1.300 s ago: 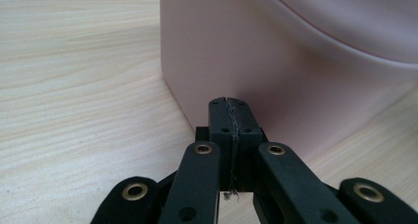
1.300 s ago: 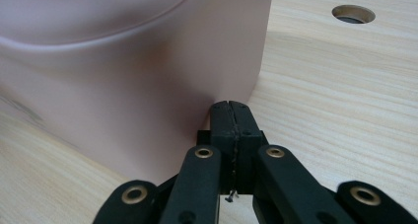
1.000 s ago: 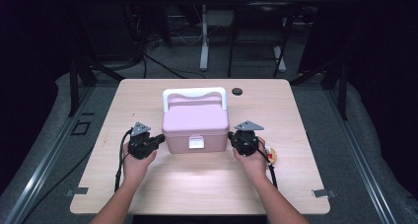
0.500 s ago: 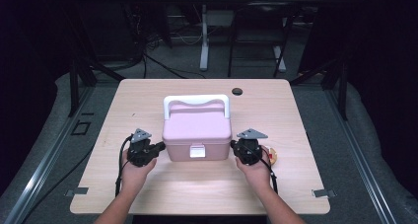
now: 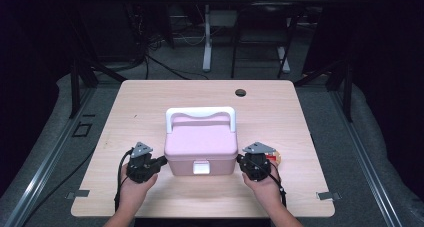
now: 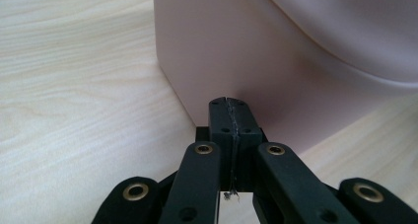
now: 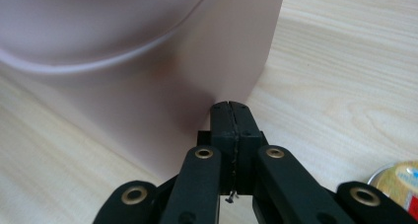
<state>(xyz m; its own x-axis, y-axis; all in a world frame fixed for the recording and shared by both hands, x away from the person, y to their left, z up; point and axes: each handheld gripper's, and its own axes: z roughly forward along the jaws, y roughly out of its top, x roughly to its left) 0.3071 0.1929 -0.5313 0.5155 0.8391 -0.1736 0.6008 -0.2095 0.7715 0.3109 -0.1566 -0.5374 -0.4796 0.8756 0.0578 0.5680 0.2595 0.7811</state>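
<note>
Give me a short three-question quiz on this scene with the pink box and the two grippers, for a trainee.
1. True or false: the jaws of the left gripper are shut, with nothing between them.
2. Multiple choice: where do the two grippers stand relative to the pink box? A) both on the white handle; B) one at each side wall, low down; C) both at the white latch.
3. Fill in: the small round thing on the table just right of the right gripper looks like a ____.

Key: 1. True. 2. B. 3. Lid or cap, yellow with red; too cut off to say more.
</note>
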